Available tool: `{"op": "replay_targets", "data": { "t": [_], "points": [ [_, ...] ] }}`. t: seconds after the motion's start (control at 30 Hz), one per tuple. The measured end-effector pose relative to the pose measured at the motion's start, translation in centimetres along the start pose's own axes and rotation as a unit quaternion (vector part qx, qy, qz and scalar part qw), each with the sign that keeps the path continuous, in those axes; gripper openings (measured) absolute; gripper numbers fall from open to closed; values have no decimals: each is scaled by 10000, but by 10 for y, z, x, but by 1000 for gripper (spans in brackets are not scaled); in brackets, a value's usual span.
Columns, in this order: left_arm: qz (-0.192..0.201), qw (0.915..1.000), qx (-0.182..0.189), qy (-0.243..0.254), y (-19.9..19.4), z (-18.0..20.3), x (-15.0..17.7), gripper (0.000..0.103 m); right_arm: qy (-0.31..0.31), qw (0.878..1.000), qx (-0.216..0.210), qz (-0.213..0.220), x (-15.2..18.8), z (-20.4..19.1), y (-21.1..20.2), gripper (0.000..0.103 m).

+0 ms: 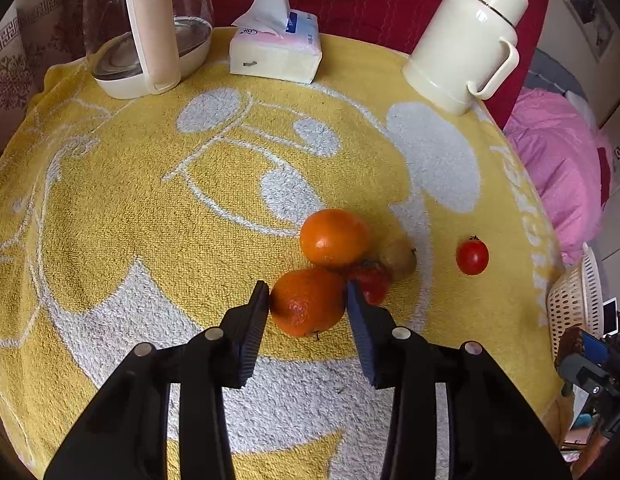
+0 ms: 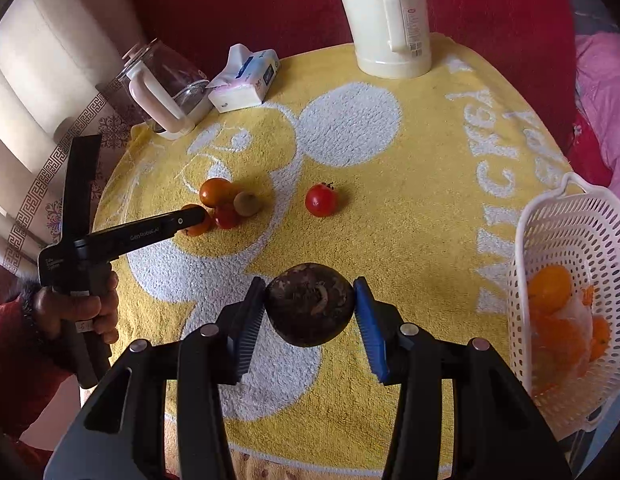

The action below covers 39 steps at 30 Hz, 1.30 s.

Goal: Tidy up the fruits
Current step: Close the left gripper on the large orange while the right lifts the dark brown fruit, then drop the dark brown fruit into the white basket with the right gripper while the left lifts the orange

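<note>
My left gripper [image 1: 306, 289] is shut on an orange [image 1: 305, 312] that lies on the yellow towel [image 1: 149, 200], a pad against each side. Packed around it are a second orange [image 1: 334, 238], a red tomato [image 1: 374, 282] partly hidden by the right finger, and a brown kiwi-like fruit [image 1: 400, 258]. Another tomato [image 1: 472, 256] sits alone to the right. My right gripper [image 2: 310, 300] is shut on a dark brown round fruit [image 2: 310, 312], held above the towel's near side. A white perforated basket [image 2: 570, 216] with oranges [image 2: 550, 288] inside stands at the right edge.
Along the far edge stand a glass kettle [image 1: 145, 28], a tissue pack [image 1: 273, 48] and a cream thermos jug [image 1: 466, 40]. A person's hand [image 2: 89, 308] holds the left gripper's handle at the left. Red cloth hangs behind the table.
</note>
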<state>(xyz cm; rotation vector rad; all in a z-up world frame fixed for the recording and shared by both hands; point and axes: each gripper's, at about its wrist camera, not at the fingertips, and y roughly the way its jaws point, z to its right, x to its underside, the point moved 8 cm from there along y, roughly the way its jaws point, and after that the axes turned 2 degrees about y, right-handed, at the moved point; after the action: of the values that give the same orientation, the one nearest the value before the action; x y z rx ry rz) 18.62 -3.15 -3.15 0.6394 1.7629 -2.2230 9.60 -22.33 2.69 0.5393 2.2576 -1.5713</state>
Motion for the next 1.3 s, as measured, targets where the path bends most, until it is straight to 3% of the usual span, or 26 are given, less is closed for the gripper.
{"op": "replay_targets", "data": {
  "t": [0.37,0.93,1.3],
  "points": [
    [302,9995,1,-94,-41,28,6,40,141,9992,-140,335,-11,25,-38,46],
    [951,9951,271,69,-110,122,7,40,780,9912,316,1018,-28,149,-118,46],
    [1284,9910,292,224,-150,168,13,40,800,9922,183,935,-38,176,-113,46]
  ]
}}
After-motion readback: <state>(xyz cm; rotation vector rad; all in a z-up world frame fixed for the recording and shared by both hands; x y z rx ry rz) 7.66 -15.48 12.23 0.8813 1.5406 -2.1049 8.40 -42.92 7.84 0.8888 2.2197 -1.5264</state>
